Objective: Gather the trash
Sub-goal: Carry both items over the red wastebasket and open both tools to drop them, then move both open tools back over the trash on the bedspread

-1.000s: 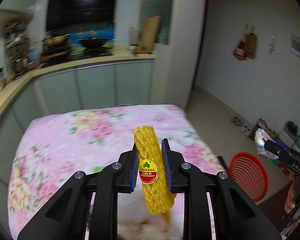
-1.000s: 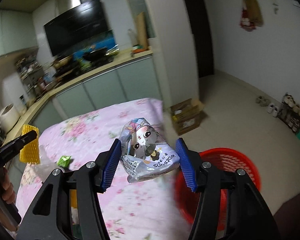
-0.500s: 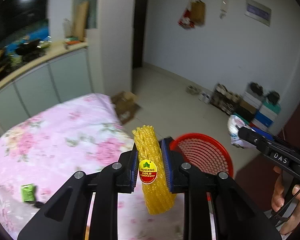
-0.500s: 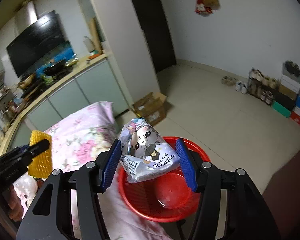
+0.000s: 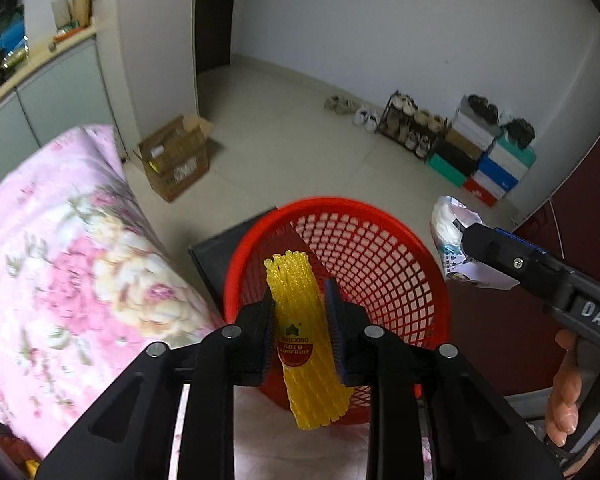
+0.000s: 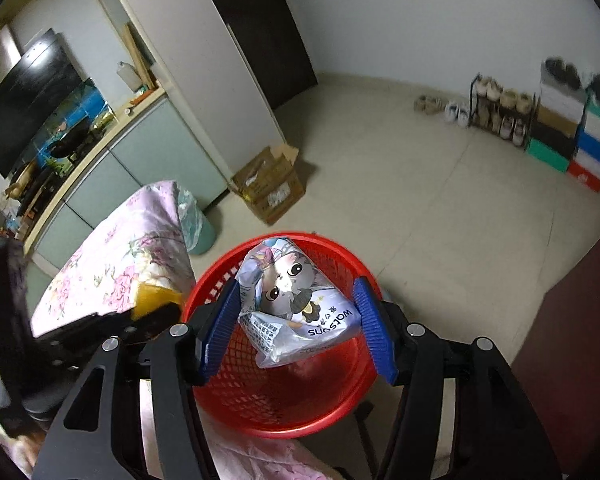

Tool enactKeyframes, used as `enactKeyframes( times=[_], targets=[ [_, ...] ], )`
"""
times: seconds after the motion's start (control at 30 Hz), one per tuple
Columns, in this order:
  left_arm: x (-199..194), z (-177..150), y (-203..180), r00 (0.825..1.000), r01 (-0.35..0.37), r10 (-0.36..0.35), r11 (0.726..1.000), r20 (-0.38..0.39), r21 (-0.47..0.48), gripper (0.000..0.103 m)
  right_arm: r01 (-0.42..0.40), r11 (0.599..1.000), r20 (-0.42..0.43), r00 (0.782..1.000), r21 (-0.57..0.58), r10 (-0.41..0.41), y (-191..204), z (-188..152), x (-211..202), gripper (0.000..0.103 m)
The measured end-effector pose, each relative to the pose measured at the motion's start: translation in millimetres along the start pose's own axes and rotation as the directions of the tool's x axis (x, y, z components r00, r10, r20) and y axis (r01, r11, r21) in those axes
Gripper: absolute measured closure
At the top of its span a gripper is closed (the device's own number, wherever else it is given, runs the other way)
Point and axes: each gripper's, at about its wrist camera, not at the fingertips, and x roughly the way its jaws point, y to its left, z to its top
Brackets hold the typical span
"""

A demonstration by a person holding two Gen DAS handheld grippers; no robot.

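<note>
Over the red basket (image 6: 284, 412), both hand-held grippers' jaws have just been opening for the drop: left (image 5: 298, 316) around yellow foam net (image 5: 300, 344), right (image 6: 296, 320) around tissue pack (image 6: 296, 304), loosening.

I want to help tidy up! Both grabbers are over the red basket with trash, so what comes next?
Probably let the jaws open wider, so both pieces drop. The yellow foam net and the cat wrapper already hang over the red basket, and both sets of jaws have just been opening.

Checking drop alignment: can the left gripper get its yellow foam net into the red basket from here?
Probably yes. The left gripper holds the yellow foam net over the red basket, whose mouth is open below; the right gripper with its packet hangs beside, not across.
</note>
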Motion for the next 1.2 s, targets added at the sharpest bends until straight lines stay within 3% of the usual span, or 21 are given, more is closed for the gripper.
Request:
enactKeyframes(
  times=[0.07,0.23,0.43,0.67,0.93,1.2],
  targets=[
    [9,-3,1,1.000,0.010,-0.010,1.000,-0.020,-0.004,0.070,-0.009,1.000,-0.025,1.000,0.019,0.009,-2,0,7,0.039],
    [15,-7,2,1.000,0.006,-0.006,1.000,-0.026,-0.001,0.043,-0.042,0.997,-0.049,0.998,0.063,0.045,-6,1,13,0.029],
    [0,-9,9,1.000,-0.016,0.016,1.000,0.013,-0.023,0.027,-0.057,0.996,-0.035,0.998,0.075,0.060,-7,1,6,0.025],
    [-42,-15,19,0.992,-0.069,0.073,0.997,0.099,-0.043,0.021,-0.038,0.999,0.023,0.999,0.009,0.038,11,-2,-13,0.025],
    [-95,-37,41,0.964,-0.169,0.182,0.982,0.195,-0.082,0.018,0.017,0.993,0.145,0.989,-0.113,0.000,47,-13,-40,0.025],
    [-133,-66,71,0.936,-0.245,0.274,0.958,0.220,-0.148,0.018,-0.036,0.976,0.153,0.986,-0.216,0.070,90,-28,-47,0.025]
  ],
)
